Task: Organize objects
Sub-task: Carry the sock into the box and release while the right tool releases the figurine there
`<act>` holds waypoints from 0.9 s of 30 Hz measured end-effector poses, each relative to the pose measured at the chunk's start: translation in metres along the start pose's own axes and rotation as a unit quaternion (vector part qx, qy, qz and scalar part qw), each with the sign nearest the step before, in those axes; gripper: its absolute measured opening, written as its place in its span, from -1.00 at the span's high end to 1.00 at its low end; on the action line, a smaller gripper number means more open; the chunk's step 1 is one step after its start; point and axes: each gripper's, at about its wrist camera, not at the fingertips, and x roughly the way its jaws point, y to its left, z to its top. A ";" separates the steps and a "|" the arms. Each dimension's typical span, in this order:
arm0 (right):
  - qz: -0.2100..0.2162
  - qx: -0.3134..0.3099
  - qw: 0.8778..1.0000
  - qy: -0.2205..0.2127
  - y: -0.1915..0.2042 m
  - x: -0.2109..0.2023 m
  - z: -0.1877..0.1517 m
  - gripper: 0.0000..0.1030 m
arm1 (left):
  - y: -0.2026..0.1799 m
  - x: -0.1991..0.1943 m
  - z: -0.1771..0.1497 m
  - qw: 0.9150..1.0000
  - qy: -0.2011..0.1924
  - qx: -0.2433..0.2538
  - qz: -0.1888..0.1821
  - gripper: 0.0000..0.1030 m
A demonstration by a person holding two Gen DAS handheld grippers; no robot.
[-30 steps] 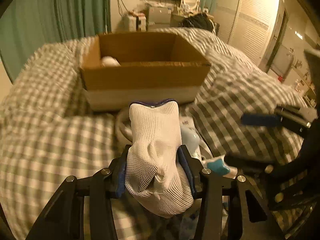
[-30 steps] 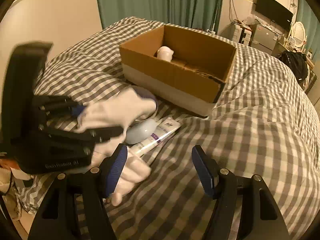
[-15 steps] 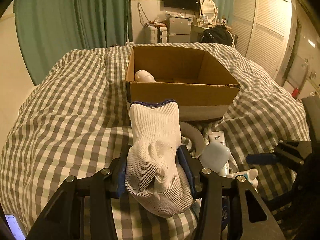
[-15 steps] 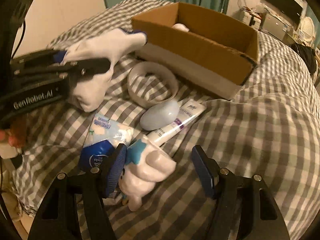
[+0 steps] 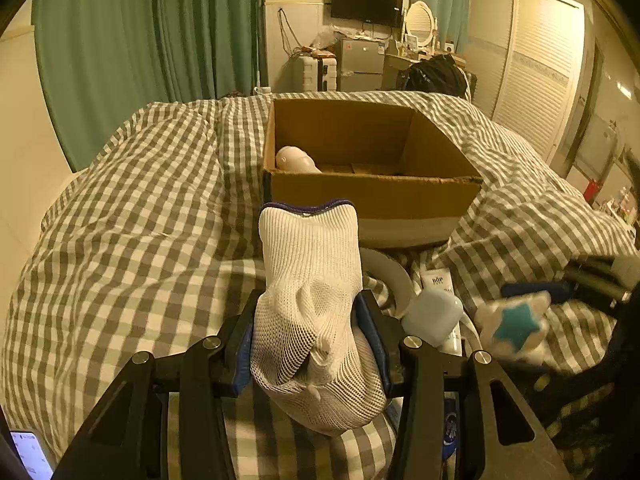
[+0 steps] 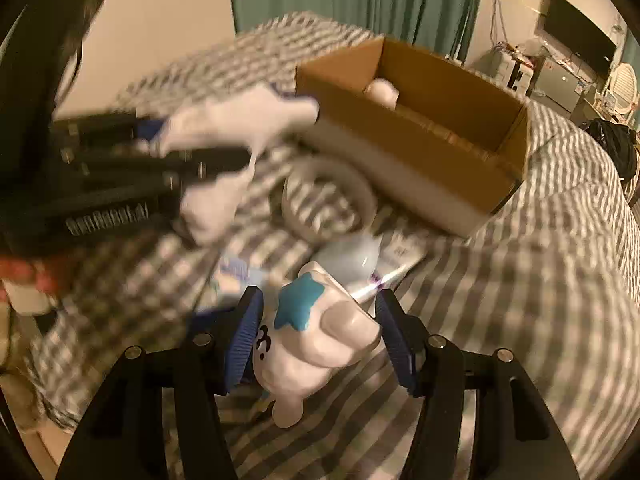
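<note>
My left gripper (image 5: 312, 344) is shut on a white knit glove (image 5: 310, 280) with a dark blue cuff, held above the checked bedspread. It also shows blurred in the right wrist view (image 6: 240, 120). An open cardboard box (image 5: 376, 196) stands ahead on the bed with a pale rounded object (image 5: 294, 159) inside. My right gripper (image 6: 318, 336) closes around a white toy figure (image 6: 320, 344) with a teal star; the pads look close to its sides. The toy also shows in the left wrist view (image 5: 516, 326).
On the bed before the box lie a white ring (image 6: 328, 196), a pale blue rounded case (image 5: 432, 312), a white tube (image 5: 438, 282) and a blue-and-white packet (image 6: 236, 276). Green curtains, a wardrobe and cluttered furniture stand behind.
My left gripper has lifted with the glove, and the box looks lower and farther. My right gripper has moved in around the star toy and narrowed on it.
</note>
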 end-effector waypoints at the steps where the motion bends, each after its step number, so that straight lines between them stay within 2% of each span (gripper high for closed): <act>1: -0.001 0.000 1.000 -0.009 -0.003 -0.006 0.007 -0.13 | 0.002 -0.001 0.002 1.000 -0.002 -0.005 0.001 0.08; 11: -0.040 -0.008 0.995 -0.093 -0.025 -0.056 0.058 -0.13 | 0.014 -0.010 0.044 0.999 -0.038 -0.020 0.002 0.08; 19: -0.074 -0.008 0.984 -0.162 -0.049 -0.092 0.105 -0.13 | 0.013 -0.015 0.113 0.995 -0.094 -0.016 0.000 0.08; 27: -0.093 0.020 0.975 -0.199 -0.081 -0.089 0.153 -0.13 | 0.006 0.012 0.167 0.994 -0.109 -0.007 -0.003 0.08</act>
